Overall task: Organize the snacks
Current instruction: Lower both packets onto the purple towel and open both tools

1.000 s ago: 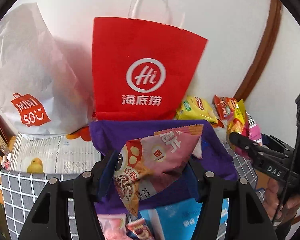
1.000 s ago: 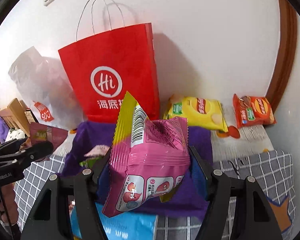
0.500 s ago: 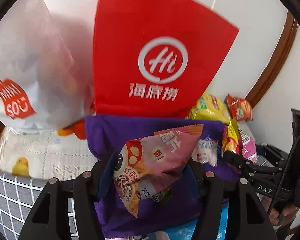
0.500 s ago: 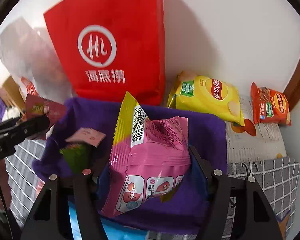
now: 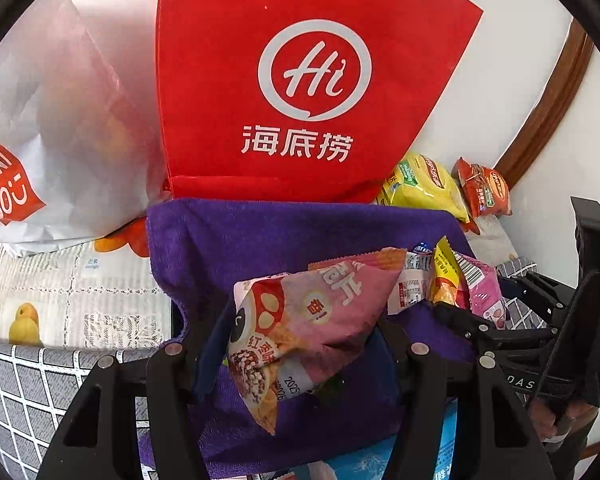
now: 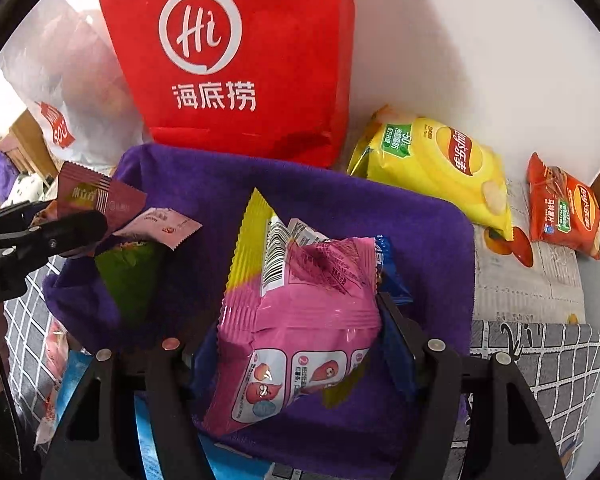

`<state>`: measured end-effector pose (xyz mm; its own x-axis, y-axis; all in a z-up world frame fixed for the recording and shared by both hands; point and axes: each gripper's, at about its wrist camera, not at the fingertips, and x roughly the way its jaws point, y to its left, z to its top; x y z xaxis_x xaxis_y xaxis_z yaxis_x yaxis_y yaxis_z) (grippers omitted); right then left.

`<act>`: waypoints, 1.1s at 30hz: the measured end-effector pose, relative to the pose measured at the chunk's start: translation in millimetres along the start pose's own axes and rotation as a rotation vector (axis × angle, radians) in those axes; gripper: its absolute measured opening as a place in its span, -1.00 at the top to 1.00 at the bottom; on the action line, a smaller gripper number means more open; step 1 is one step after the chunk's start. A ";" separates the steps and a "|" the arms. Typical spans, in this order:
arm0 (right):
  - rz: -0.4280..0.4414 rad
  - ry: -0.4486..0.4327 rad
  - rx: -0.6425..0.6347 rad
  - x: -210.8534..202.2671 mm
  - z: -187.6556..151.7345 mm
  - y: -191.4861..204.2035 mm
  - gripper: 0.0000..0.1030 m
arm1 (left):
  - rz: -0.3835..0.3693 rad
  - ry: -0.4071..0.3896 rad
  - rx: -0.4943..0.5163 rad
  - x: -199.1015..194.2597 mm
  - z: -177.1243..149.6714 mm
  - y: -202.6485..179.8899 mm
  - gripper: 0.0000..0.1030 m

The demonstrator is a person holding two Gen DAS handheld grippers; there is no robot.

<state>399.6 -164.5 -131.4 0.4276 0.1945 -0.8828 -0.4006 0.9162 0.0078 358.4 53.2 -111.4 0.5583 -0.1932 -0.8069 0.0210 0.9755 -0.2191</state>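
Both claws have descended over the purple bin (image 6: 420, 216). Left claw (image 5: 300, 344) grasps a pale-pink snack packet (image 5: 300, 312); right claw (image 6: 300, 344) grasps a magenta one (image 6: 300, 320). Release appears imminent.

Red bag (image 5: 300, 80), purple cloth (image 6: 340, 208), pink snack pkts (image 6: 300, 320), yellow chips (image 6: 432, 164), grey-checked tablecloth (image 6: 540, 360).

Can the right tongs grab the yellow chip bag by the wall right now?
Probably not: the right tongs are shut on a pink snack packet, so the yellow chip bag must wait.
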 end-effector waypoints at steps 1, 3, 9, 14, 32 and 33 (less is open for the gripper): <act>-0.007 0.001 -0.003 0.4 0.0 1.0 -0.33 | 0.001 0.002 -0.001 0.8 0.2 0.3 -0.18; -0.011 0.006 -0.008 2.3 -0.2 2.1 -0.34 | 0.002 0.007 -0.003 2.2 0.0 0.9 -0.18; -0.015 0.014 -0.013 5.6 -0.8 2.6 -0.34 | 0.009 0.030 -0.004 9.0 -1.2 0.5 -0.18; -0.006 0.024 0.005 7.6 0.8 -2.0 -0.34 | 0.023 0.033 0.004 10.6 -2.1 -1.6 -0.18; -0.015 -0.003 0.050 -5.8 4.5 -9.5 -0.37 | 0.022 0.043 0.005 12.5 -3.3 -4.4 -0.20; -0.015 -0.008 0.053 -7.4 4.7 -9.7 -0.37 | 0.020 0.045 0.004 12.8 -2.8 -3.6 -0.21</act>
<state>404.1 -173.2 -122.7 0.4398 0.1827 -0.8793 -0.3506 0.9363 0.0192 363.2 46.9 -122.5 0.5210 -0.1786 -0.8347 0.0136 0.9795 -0.2011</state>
